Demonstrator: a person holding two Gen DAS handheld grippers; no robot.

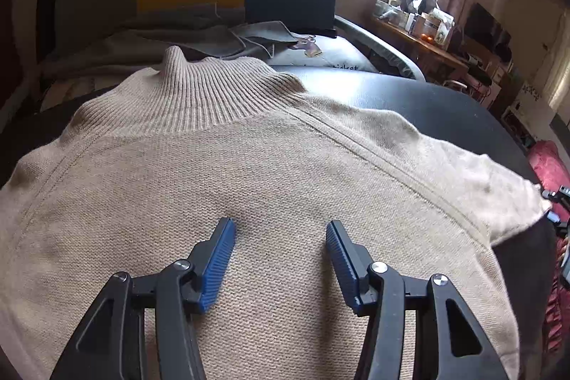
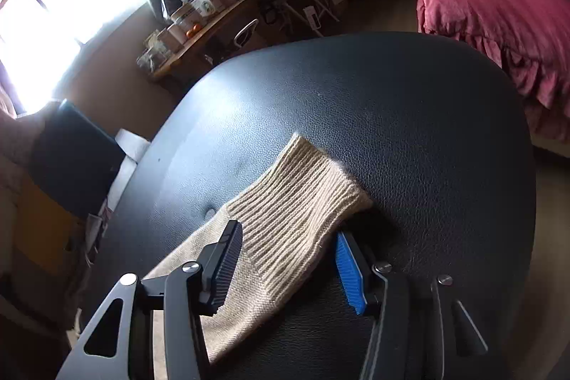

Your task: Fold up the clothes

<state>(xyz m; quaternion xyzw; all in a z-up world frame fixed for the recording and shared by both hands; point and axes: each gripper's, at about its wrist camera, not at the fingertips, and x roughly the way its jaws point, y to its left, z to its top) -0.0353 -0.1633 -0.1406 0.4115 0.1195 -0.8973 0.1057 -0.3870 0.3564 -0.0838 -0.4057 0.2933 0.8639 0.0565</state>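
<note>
Left gripper [image 1: 281, 227], lower middle of frame: black plastic arms with long cut-out holes, round silver screws at joints, two blue ribbed pads [image 1: 217, 264].

Right gripper [image 2: 285, 234], bottom of frame: same black arms, silver screws. Right pad bright blue, left pad looks dark in shadow.

Black leather-look surface [image 2: 409, 116] carrying 1 beige sweater [image 1: 221, 173].

Its body spreads beneath the left jaws, and the ribbed cuff [image 2: 299, 198] lies between the right jaws; bare surface lies ahead of them.
</note>
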